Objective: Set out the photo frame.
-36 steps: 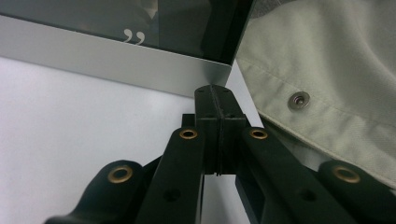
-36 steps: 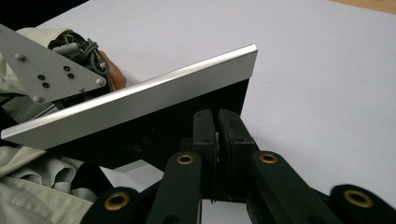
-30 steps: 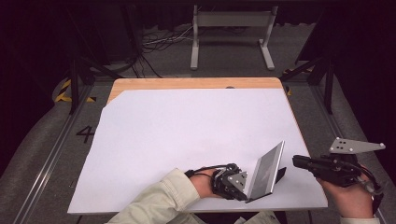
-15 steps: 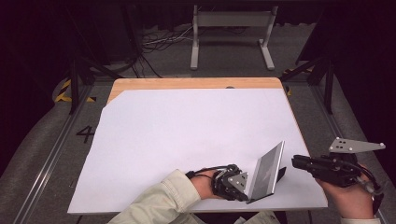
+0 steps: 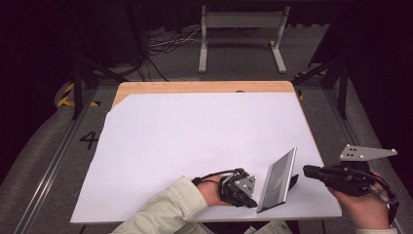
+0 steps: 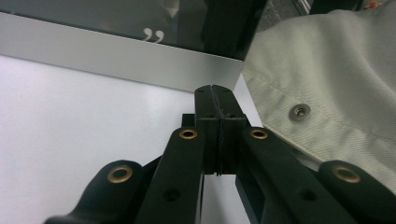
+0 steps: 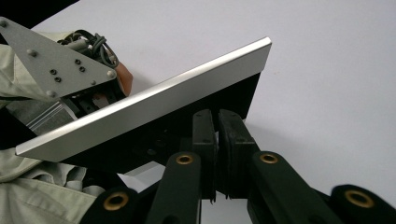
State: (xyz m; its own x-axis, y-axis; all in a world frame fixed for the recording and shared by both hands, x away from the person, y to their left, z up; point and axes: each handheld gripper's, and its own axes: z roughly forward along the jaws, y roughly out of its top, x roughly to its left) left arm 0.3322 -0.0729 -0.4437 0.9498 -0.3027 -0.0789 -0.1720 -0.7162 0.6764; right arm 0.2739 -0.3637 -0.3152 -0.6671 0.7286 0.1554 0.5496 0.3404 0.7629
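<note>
From my station, starting at the left: my left gripper (image 5: 242, 191) sits low at the near edge of the white worktop (image 5: 195, 141), the pale sleeve (image 5: 163, 212) of that arm coming in from below. In the left gripper view its fingers (image 6: 208, 116) are pressed flat together with nothing between them, their tips just short of the silver lower border of the picture frame (image 6: 116, 56), whose dark glass shows a pair of white quotation marks.

The picture frame (image 5: 278, 179) stands tilted on the worktop near the front right corner, leaning back on a black stand behind it. It is just to the right of my left gripper, glass side turned toward that gripper, silver edge running diagonally away from me.

Further right, my right gripper (image 5: 316, 171) hangs past the worktop's right edge, held level with its tips pointing left at the back of the frame, its grey three-cornered plate on top. In the right gripper view its fingers (image 7: 231, 135) are almost together, only a thin slit between them, and they have just been closing further. Nothing is caught between them; the tips are close under the frame's dark back panel (image 7: 187, 126), but I cannot tell whether they touch it.
</note>
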